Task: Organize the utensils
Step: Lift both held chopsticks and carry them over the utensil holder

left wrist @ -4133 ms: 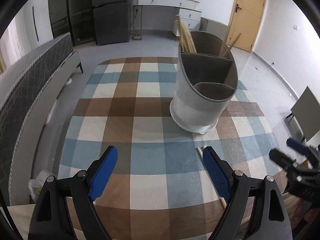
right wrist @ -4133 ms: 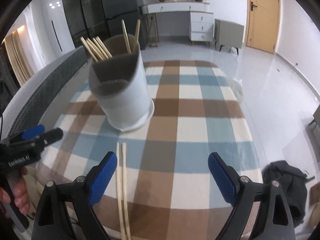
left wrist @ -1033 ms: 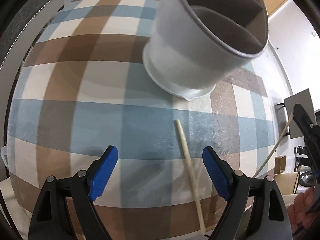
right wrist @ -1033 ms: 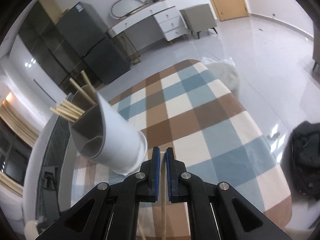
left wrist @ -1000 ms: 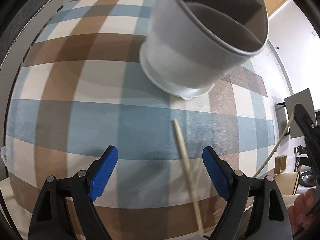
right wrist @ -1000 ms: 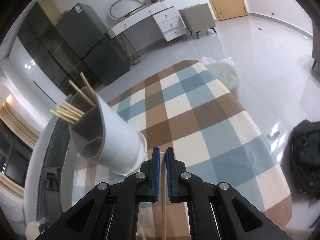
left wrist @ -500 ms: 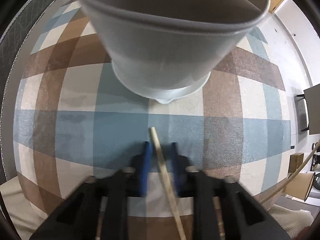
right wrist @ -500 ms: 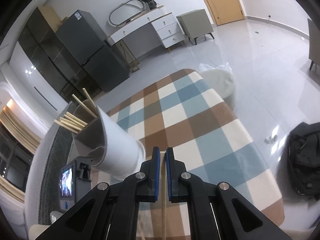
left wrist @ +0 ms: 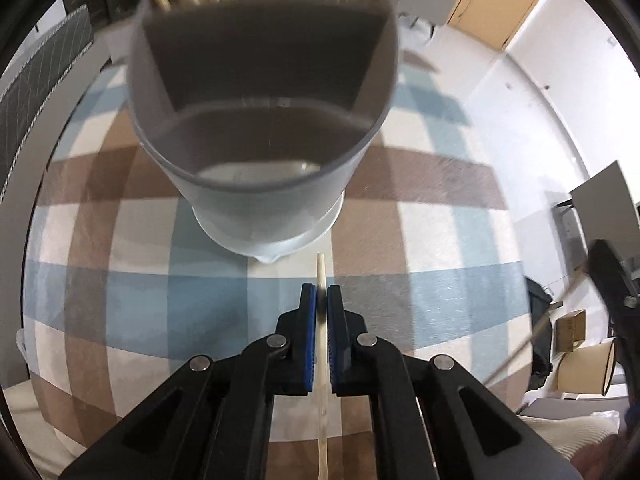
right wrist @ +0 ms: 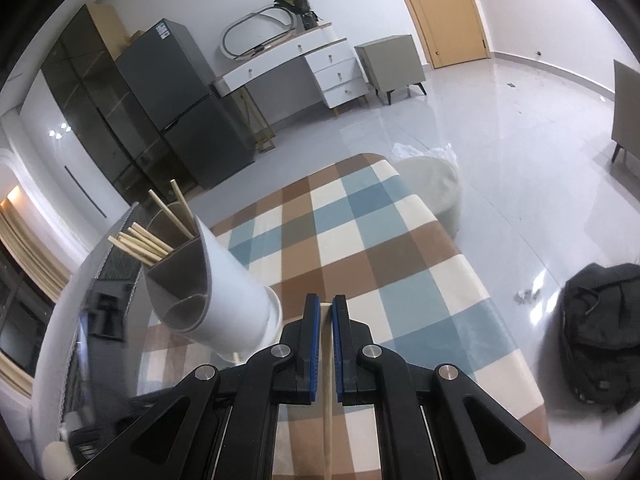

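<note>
Only leftward, holder (left wrist: 264, 184) interior; each hand-held gripper (left wrist: 321, 294) (right wrist: 326, 308) clamped on its own chopstick (left wrist: 321, 272) (right wrist: 327, 360).

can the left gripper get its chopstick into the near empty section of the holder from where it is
Probably yes. The left gripper is shut on a chopstick, and the holder sits right ahead, its near section open and empty. Nothing lies between; the stick would need lifting over the rim.

No readable text in either view. Only candidate is a small white sticker at the top of the dark fridge (right wrist: 166, 76) in the right wrist view, and its print is too small to make out.
</note>
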The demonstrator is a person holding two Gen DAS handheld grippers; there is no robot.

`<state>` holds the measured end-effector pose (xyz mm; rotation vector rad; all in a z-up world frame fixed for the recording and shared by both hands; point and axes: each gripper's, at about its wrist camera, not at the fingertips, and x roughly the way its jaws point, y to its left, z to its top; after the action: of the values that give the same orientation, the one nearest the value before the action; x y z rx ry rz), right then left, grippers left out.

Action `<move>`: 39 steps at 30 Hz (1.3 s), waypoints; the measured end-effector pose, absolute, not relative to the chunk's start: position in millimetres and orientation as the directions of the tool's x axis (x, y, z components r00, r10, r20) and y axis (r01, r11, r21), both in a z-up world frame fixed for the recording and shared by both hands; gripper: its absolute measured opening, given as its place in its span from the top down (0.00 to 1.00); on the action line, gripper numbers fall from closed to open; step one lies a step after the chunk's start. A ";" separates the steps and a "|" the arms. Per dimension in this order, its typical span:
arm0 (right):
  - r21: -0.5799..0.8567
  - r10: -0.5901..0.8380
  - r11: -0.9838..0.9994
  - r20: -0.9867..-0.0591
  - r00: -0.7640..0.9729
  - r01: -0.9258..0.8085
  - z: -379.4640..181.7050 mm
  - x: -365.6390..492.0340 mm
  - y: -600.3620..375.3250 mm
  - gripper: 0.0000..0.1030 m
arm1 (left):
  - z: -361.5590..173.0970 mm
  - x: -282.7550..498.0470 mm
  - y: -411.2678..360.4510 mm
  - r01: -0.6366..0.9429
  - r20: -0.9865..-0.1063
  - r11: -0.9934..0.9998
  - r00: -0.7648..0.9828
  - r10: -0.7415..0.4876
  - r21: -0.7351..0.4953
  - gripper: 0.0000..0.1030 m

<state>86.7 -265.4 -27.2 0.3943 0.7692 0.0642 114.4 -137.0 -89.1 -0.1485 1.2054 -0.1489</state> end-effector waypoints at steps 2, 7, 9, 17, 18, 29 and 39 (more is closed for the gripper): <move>0.381 0.215 0.922 -0.653 0.727 0.069 -25.3 84.6 -263.6 0.95 | -79.8 108.1 -133.8 0.043 -0.901 0.975 0.375 -0.216 -0.216 0.99; 0.350 0.232 0.937 -0.607 0.760 -0.007 -12.8 72.9 -249.6 0.95 | -43.3 80.0 -117.1 0.122 -0.822 0.968 0.512 -0.249 -0.218 0.99; 0.327 0.231 0.945 -0.596 0.769 -0.030 -9.6 65.9 -243.7 0.95 | -35.9 74.2 -117.1 0.150 -0.791 0.966 0.553 -0.260 -0.212 0.99; 0.273 0.238 0.957 -0.542 0.806 -0.100 1.8 46.6 -226.4 0.95 | -18.7 54.9 -92.1 0.184 -0.735 0.954 0.608 -0.300 -0.238 0.99; 0.267 0.246 0.957 -0.532 0.810 -0.116 3.9 43.7 -222.8 0.95 | -18.1 52.9 -87.7 0.185 -0.732 0.953 0.610 -0.304 -0.242 0.99; 0.173 0.264 0.964 -0.492 0.829 -0.204 13.5 20.2 -189.7 0.95 | -0.4 36.9 -67.0 0.214 -0.706 0.941 0.623 -0.337 -0.261 0.99; 0.135 0.242 0.970 -0.486 0.840 -0.201 15.9 13.5 -180.9 0.95 | 15.6 30.6 -54.4 0.246 -0.681 0.934 0.639 -0.358 -0.260 0.99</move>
<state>13.5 -180.9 15.9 0.0803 0.5234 0.2340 30.6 -54.4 15.6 -0.1481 0.8070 -0.3460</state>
